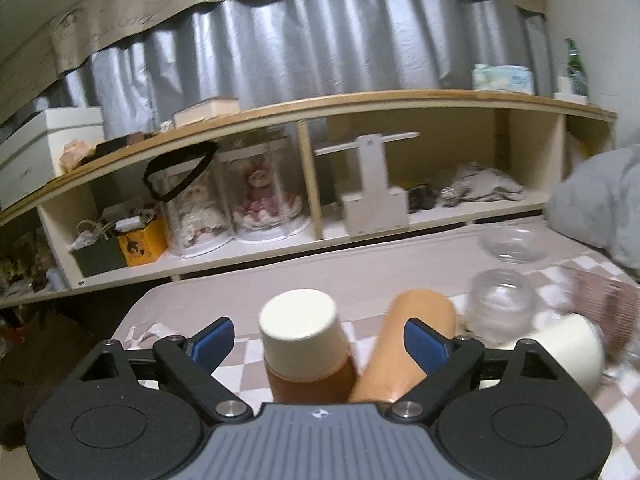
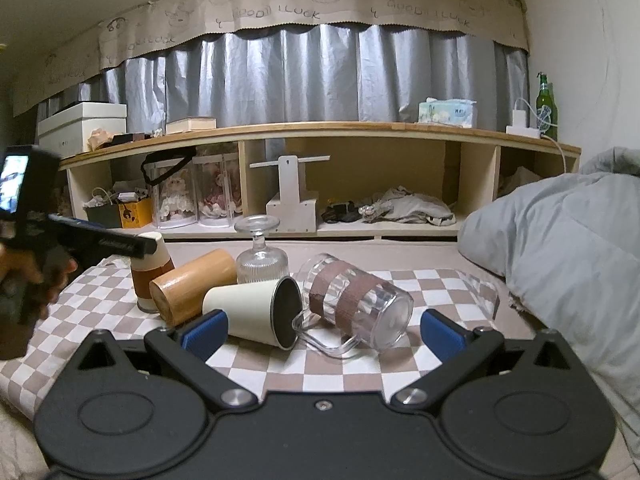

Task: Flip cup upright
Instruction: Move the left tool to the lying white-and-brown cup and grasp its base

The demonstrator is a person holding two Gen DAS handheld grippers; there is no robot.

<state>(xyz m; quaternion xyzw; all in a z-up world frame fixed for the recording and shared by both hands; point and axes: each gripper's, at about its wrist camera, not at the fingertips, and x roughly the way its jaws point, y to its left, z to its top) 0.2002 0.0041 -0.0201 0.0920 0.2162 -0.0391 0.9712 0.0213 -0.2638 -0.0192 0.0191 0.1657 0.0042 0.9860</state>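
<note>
Several cups lie on a checkered cloth [image 2: 360, 376]. A brown cup with a white base [image 1: 304, 344] [image 2: 150, 276] stands upside down. A wooden cup [image 1: 412, 340] [image 2: 192, 286] lies on its side beside it. A cream cup with a dark inside [image 2: 256, 312] [image 1: 568, 344] lies on its side. A clear handled mug with brown bands [image 2: 356, 304] lies on its side. A stemmed glass [image 2: 260, 256] [image 1: 500, 304] stands upside down. My left gripper [image 1: 320, 340] is open around the brown cup, its finger [image 2: 104, 242] beside that cup. My right gripper [image 2: 324, 330] is open, just before the cream cup and mug.
A low wooden shelf [image 2: 320, 128] runs along the back with dolls, boxes, a tissue box and a green bottle [image 2: 546, 104]. A grey duvet [image 2: 560, 240] lies at the right. A clear bowl [image 1: 516, 242] sits behind the cups. The cloth covers a bed surface.
</note>
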